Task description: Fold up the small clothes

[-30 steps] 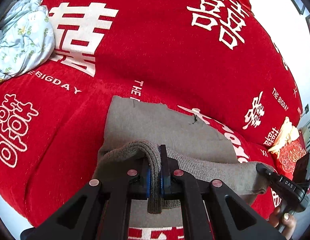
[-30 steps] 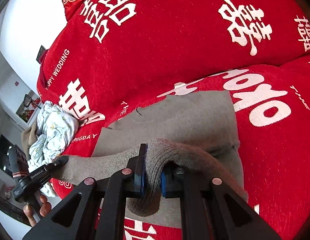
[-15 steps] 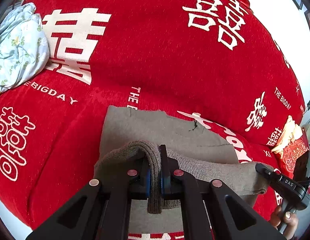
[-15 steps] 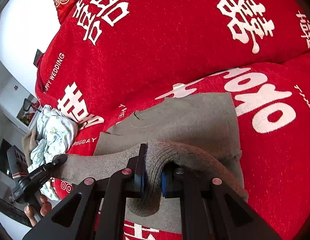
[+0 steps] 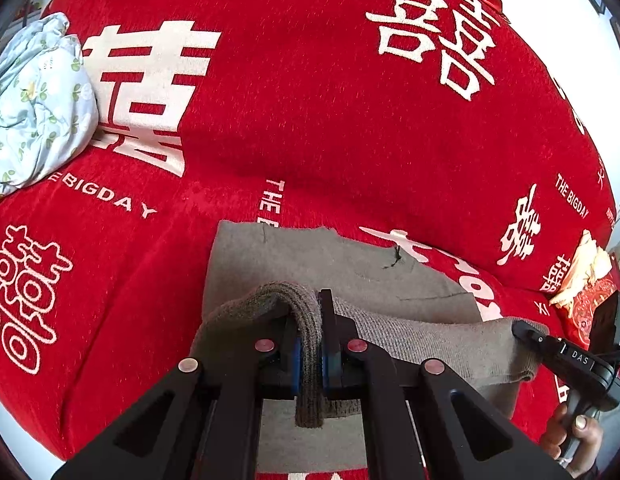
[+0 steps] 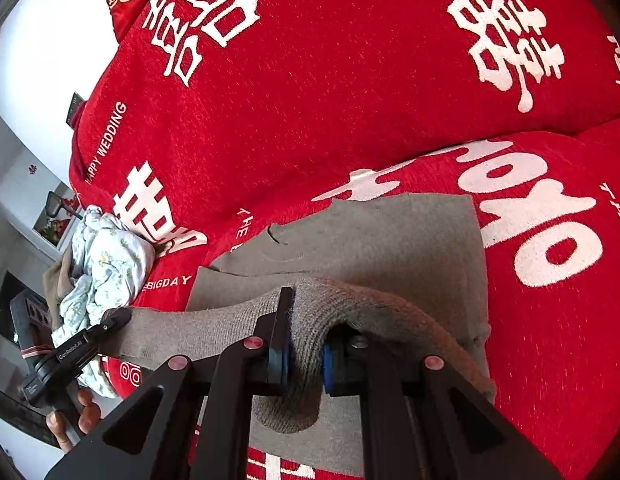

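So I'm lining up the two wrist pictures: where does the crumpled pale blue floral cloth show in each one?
Left wrist: the floral cloth lies at the far left edge, upper half, on the red cover.
Right wrist: the floral cloth sits at the left, just below mid-height, behind the left gripper.
Shared landmark: the white "BIGDAY" lettering beside the cloth.

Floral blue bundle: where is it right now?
The floral blue bundle sits at the left edge of both wrist views, on the red wedding cover, clear of the grey knit garment.
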Available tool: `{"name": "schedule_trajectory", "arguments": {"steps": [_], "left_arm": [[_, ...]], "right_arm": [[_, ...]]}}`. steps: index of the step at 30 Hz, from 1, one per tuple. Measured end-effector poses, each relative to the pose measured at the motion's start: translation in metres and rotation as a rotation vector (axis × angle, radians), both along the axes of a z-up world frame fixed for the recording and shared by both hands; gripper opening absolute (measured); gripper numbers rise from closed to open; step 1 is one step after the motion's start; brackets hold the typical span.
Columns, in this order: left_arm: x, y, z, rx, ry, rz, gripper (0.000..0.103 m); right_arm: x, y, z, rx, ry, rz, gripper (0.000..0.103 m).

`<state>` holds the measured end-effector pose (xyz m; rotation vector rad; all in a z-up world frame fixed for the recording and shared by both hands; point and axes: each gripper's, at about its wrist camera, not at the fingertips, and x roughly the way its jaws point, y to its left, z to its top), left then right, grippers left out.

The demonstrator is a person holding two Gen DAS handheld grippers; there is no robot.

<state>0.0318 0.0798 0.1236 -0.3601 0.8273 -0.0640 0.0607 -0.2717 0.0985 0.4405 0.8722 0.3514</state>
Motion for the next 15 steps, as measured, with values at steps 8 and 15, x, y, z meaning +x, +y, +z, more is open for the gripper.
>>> {"name": "schedule_trajectory", "arguments": {"steps": [8,15], "left_arm": [[0.009,0.001,0.003,0.009,-0.001,-0.001,0.007],[0.03,0.002,0.003,0.016,0.006,-0.002,0.007]], "right_arm": [[0.015,0.004,0.002,-0.003,0.008,0.005,0.013],[0.032,0.006,0.0,-0.008,0.019,0.004,0.013]]}}
